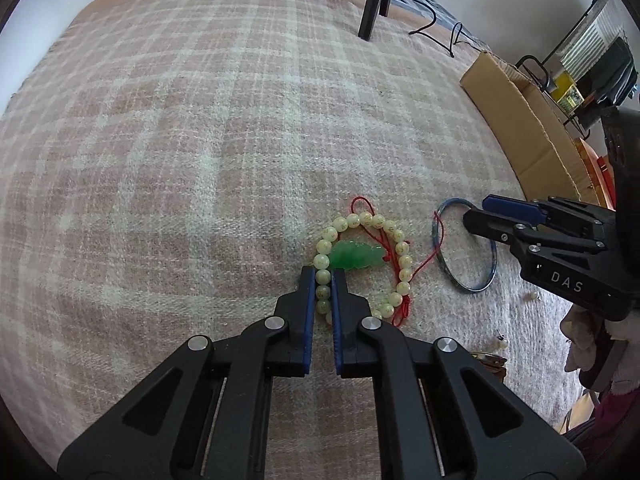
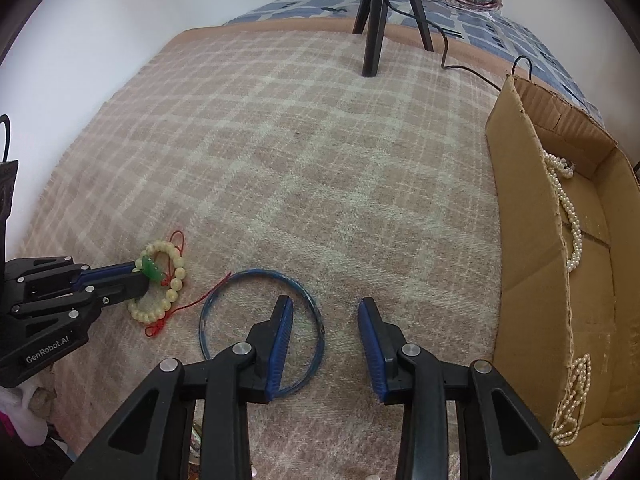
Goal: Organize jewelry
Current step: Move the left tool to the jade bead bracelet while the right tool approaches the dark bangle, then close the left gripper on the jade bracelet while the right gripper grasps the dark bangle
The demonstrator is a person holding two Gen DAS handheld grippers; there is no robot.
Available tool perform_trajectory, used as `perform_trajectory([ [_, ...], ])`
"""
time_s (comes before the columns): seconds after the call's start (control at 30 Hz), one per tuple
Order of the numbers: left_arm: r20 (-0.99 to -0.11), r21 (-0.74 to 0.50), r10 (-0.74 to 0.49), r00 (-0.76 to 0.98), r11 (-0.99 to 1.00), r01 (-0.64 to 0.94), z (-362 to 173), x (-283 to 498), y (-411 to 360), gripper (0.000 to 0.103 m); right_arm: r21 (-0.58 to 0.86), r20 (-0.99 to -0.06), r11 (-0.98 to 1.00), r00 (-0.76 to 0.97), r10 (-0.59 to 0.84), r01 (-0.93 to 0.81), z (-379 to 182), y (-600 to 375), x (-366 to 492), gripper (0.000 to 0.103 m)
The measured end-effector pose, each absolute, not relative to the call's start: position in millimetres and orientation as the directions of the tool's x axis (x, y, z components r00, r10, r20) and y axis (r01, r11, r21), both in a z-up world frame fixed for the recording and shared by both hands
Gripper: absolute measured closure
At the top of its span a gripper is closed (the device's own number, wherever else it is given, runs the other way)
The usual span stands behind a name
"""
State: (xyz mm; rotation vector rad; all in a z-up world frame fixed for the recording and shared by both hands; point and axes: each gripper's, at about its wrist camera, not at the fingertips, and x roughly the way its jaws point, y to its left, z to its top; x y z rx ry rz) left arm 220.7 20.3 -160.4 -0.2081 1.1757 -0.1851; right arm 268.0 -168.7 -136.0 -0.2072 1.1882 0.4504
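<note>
Left wrist view: left gripper (image 1: 322, 276) points down at the plaid blanket (image 1: 180, 152), blue pads pinching the near-left run of the bead bracelet (image 1: 362, 264), beads visible squeezed between the two fingers. A green pendant (image 1: 358, 255) sits inside the bead loop just past the fingertips, and its red cord (image 1: 400, 264) snakes across the beads and off toward the blue bangle (image 1: 466, 256). Right gripper (image 1: 476, 216) comes in from the right edge, its tips over the far side of the bangle (contact unclear from this angle). A few small loose pieces lie on the blanket near the bottom right, too small to identify. Cardboard box (image 1: 516, 128) stands along the right side, tripod legs (image 1: 370, 4) at the far end of the bed. Right wrist view: right gripper (image 2: 325, 312) has its fingers spread, not gripping; the left finger is inside the ring of the bangle (image 2: 256, 276) and the right finger is outside it, so the ring's right side runs between them with no pad pressing on it. Left gripper (image 2: 140, 276) at the left edge is clamped on the bead bracelet (image 2: 164, 292), green pendant (image 2: 152, 270) right at its tip. Cardboard box (image 2: 528, 240) on the right holds pearl strands (image 2: 572, 224) hanging along its inner wall.
</note>
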Motion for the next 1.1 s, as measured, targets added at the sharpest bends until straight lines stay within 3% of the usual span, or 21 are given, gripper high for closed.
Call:
perform_trajectory([
  [0.1,-0.889,-0.269,-0.26,0.377,0.963,0.032,-158,218,24,0.098,0.091,-0.924,0.889,0.294,0.243,-0.448,-136,-169,268,0.079],
  [0.2,-0.883,-0.278,-0.268,0.385,0.96,0.029,-155,217,25,0.098,0.119,-0.92,0.882,0.283,0.27,-0.456,-137,-170,266,0.096],
  [0.33,-0.872,-0.281,-0.271,0.408,0.959,0.036,-145,214,25,0.098,0.111,-0.916,0.876,0.293,0.273,-0.47,-134,-165,261,0.101],
  [1.1,-0.771,-0.31,-0.323,0.549,0.943,0.119,-69,189,24,0.098,0.007,-0.82,0.871,0.496,0.286,-0.491,-53,-168,226,0.102],
])
